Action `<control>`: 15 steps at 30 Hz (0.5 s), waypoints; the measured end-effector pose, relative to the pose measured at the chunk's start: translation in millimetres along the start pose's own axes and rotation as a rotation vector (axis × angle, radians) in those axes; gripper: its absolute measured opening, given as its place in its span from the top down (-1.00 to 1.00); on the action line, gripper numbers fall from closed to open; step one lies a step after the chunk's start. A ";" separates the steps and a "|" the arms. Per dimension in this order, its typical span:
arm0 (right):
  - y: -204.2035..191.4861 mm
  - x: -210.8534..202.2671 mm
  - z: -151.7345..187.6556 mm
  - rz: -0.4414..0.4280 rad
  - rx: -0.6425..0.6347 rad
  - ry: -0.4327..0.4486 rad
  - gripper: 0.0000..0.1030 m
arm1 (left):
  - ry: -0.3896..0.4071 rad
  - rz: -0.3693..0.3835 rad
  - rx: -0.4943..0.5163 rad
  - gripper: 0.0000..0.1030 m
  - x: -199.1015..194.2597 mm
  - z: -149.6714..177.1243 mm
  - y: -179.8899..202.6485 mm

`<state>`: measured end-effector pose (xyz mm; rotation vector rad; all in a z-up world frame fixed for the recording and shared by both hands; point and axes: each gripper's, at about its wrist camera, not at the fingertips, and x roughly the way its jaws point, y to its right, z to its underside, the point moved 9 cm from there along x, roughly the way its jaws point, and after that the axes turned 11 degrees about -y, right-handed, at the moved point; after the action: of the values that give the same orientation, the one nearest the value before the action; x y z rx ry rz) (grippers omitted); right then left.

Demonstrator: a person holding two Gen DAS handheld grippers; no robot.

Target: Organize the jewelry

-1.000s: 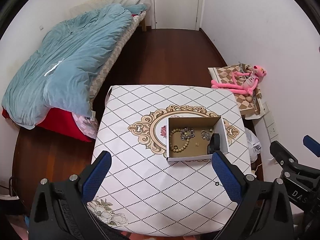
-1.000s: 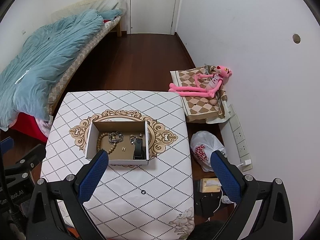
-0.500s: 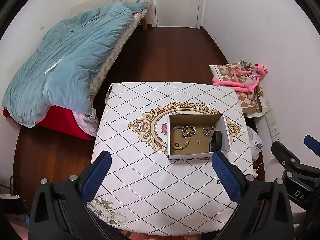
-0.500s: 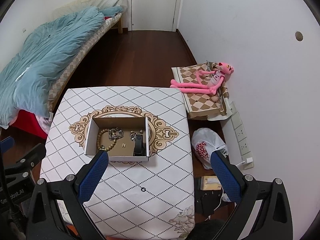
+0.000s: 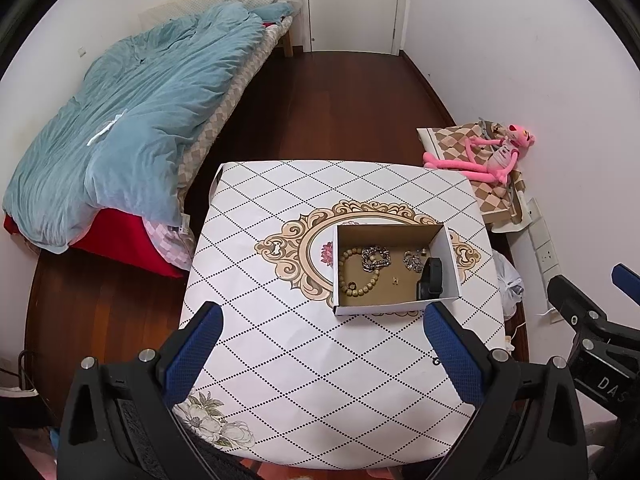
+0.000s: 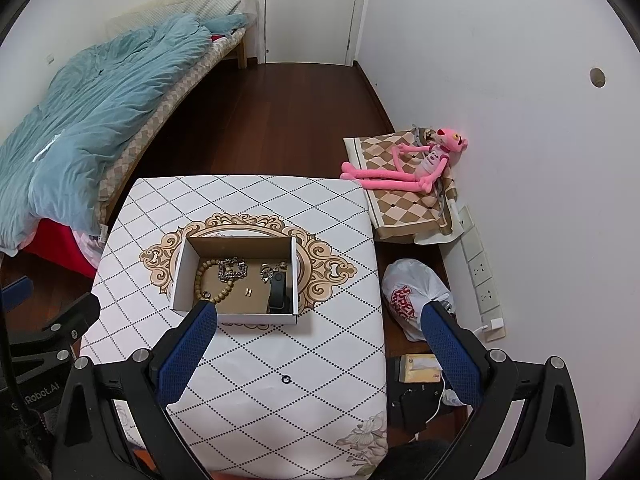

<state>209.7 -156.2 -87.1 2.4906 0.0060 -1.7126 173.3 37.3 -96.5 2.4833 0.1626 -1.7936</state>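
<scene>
The left tool (image 5: 320,354) hangs above the near part of the desk (image 5: 280,320), fingers wide apart and empty. Farther on sits an open box (image 5: 450,258) with a bead bracelet (image 5: 358,272), a silver chain (image 5: 375,258), a small clasp (image 5: 414,260) and a black strap (image 5: 431,278). The right tool's (image 5: 624,276) frame shows at the right edge.

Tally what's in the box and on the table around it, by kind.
Bead bracelets: 1
Silver chains: 2
Gold earring pairs: 1
Black watches: 1
Small black rings loose on the table: 1
Total: 6
</scene>
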 end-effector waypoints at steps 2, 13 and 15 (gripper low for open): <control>0.7 -0.7 0.0 -0.002 -0.001 -0.002 -1.00 | 0.000 0.001 -0.001 -0.99 0.0 0.0 0.2; 2.2 -2.3 0.0 -0.004 -0.002 0.000 -1.00 | 0.004 -0.003 -0.005 -0.99 -2.2 -0.1 -2.0; 2.3 -3.4 0.8 -0.003 -0.004 0.004 -1.00 | 0.007 -0.005 -0.003 -0.99 -2.5 -0.6 -2.1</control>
<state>207.9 -158.3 -83.9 2.4925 0.0137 -1.7080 172.8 39.4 -94.0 2.4898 0.1719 -1.7855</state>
